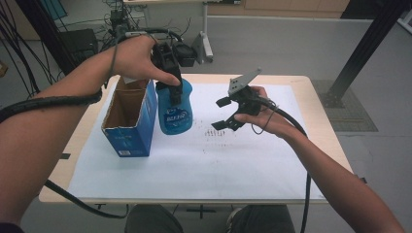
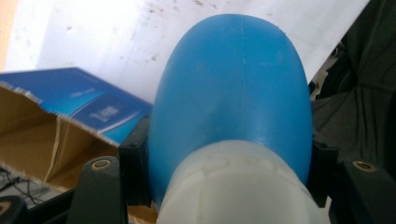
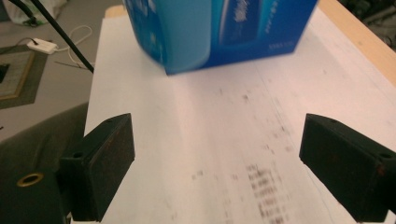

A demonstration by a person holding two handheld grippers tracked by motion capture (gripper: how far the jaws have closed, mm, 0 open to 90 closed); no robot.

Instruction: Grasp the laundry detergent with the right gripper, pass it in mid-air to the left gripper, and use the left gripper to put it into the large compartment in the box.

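Bottle (image 2: 233, 93) sits clamped between left gripper (image 1: 171, 73) fingers (image 2: 135, 163), beside box (image 1: 130, 119).

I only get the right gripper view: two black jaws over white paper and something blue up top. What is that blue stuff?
Observer: Two things. A blue bottle standing right beside an open blue carton, on the carton's right in the high view.
Operator: Is anything holding them?
Observer: The left gripper is clamped on the bottle's upper part from above, below its white cap.
Operator: And the carton, anything in it?
Observer: From above, its top flaps are open and the brown inside that shows looks empty.
Operator: Where is my gripper, then?
Observer: The right gripper is off to the bottle's right, jaws apart with nothing between them, above the white sheet.
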